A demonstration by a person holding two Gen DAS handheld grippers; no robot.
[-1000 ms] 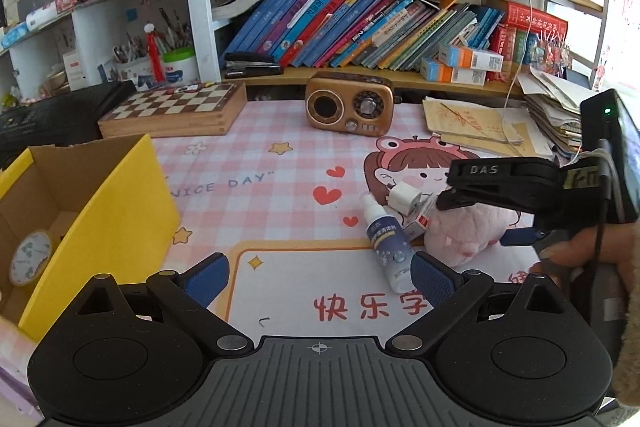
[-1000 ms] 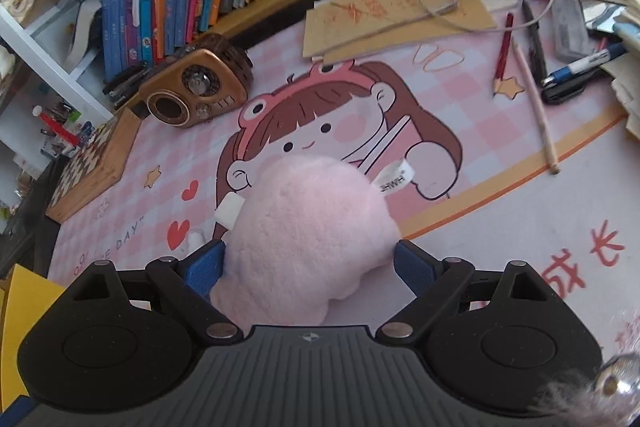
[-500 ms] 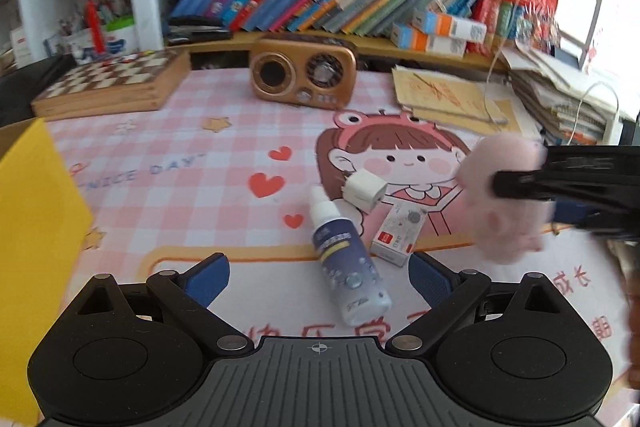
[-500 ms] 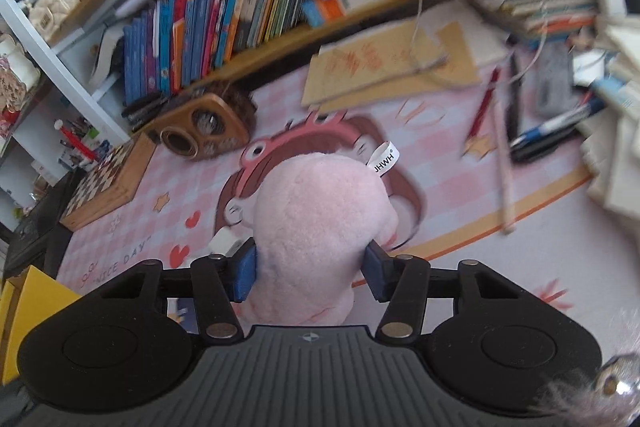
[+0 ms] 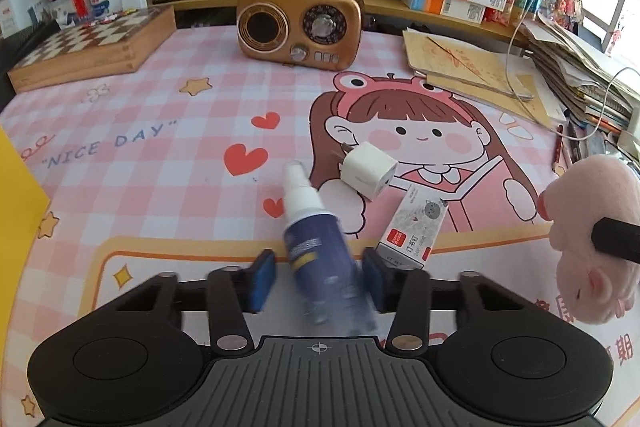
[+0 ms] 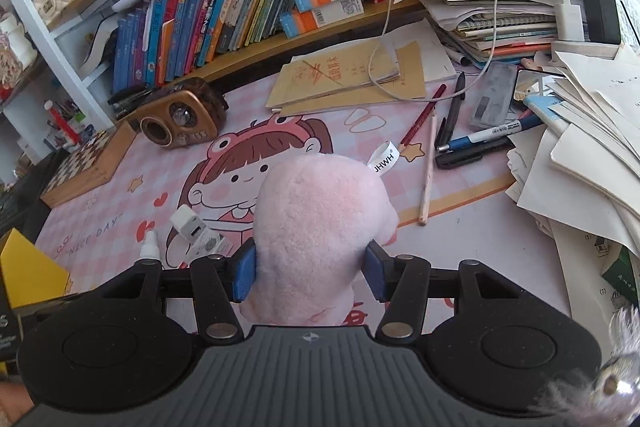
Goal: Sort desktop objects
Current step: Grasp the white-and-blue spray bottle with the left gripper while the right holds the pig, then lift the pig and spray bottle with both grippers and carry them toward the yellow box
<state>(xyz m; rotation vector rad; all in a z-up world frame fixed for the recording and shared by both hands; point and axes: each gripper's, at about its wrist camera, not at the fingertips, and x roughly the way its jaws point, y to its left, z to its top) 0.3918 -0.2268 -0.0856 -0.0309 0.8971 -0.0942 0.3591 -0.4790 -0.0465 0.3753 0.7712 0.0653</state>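
Observation:
My right gripper [image 6: 310, 273] is shut on a pink plush toy [image 6: 316, 223] and holds it above the desk mat; the toy also shows in the left wrist view [image 5: 592, 235] at the right edge. My left gripper [image 5: 318, 279] has its blue pads on either side of a blue spray bottle [image 5: 320, 251] with a white nozzle, lying on the mat; a small gap still shows at the left pad. A white charger cube [image 5: 370, 171] and a small staple box [image 5: 414, 227] lie just beyond the bottle.
A yellow cardboard box [image 6: 28, 273] stands at the left. A gold radio [image 5: 298, 23] and a chessboard box [image 5: 92, 47] sit at the back, below the bookshelf. Paper stacks [image 6: 584, 131], pens [image 6: 480, 139] and a pencil [image 6: 428, 171] crowd the right side.
My left gripper moved forward and down over the spray bottle and narrowed its jaws around it. My right gripper closed on the plush toy and lifted it off the mat.

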